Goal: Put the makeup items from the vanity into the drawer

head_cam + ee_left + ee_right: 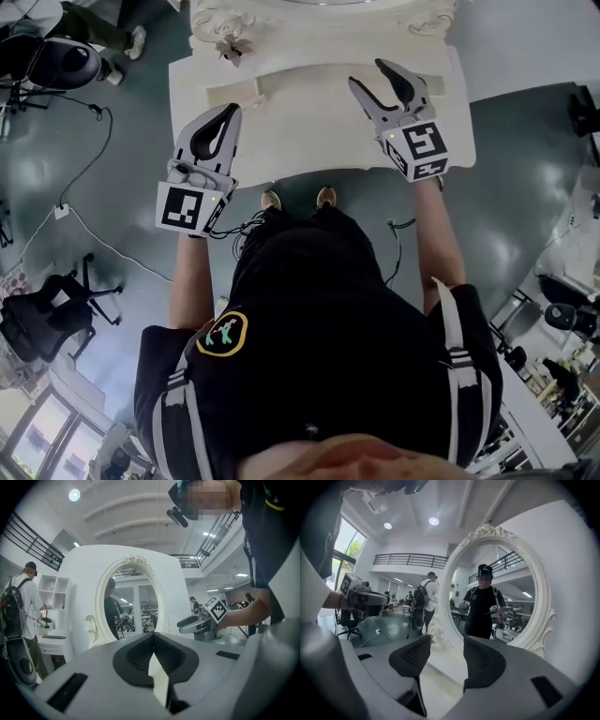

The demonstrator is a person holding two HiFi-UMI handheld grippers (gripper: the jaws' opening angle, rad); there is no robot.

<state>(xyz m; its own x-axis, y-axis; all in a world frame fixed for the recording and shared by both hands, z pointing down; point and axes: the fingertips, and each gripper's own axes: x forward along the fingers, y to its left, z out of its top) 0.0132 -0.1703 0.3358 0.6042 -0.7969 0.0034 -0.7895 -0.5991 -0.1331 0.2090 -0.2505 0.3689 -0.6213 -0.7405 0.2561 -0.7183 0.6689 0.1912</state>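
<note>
We see no makeup on the vanity; can't judge handling or hold. Both empty: left gripper closed; right gripper half-open.

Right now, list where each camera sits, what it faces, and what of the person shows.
Head view: on the person's head, steeply down at the vanity top; torso, forearms, shoes, left gripper, right gripper.
Left gripper view: on the left gripper, along closed jaws toward the mirror; right forearm shows.
Right gripper view: on the right gripper, along empty parted jaws toward the mirror; left arm shows.
Shared: both gripper views hold the mirror and each other's gripper.
</note>
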